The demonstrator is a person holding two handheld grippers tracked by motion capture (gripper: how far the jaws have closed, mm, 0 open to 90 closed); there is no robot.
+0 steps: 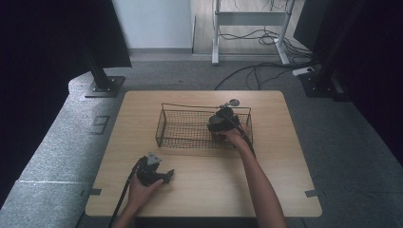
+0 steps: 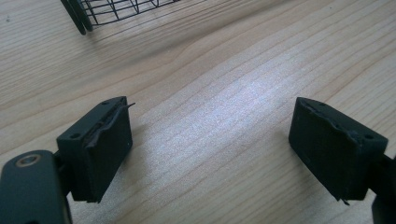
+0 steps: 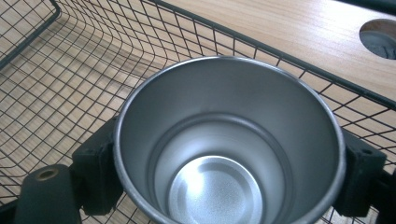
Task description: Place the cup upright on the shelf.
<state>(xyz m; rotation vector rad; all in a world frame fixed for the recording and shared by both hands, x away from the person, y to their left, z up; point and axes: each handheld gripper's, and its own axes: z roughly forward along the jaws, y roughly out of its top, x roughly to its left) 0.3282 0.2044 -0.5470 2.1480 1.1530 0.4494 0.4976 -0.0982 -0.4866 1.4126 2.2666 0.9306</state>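
Right gripper (image 3: 229, 179) is clamped on a steel cup (image 3: 229, 154), one jaw pressed on each side of the cup wall, mouth facing the camera, bare inside. Cup sits betw. the jaws, w/ the wire basket (image 3: 56, 70) mesh behind and under it. From the high view, right gripper (image 1: 219, 121) is over the basket's (image 1: 180, 128) right half, inside the rim area; can't tell if the cup touches the mesh floor. A round hole (image 3: 379, 38) in the table shows past the basket's far rail.

Left gripper (image 2: 210, 149), jaws wide apart, nothing betw. them, just bare wood table (image 2: 224, 70) below. Basket corner (image 2: 107, 11) sits up ahead of it, well apart. High view: left gripper (image 1: 154, 173) is near the table's (image 1: 285, 190) front edge, left of centre, well away from the cup.
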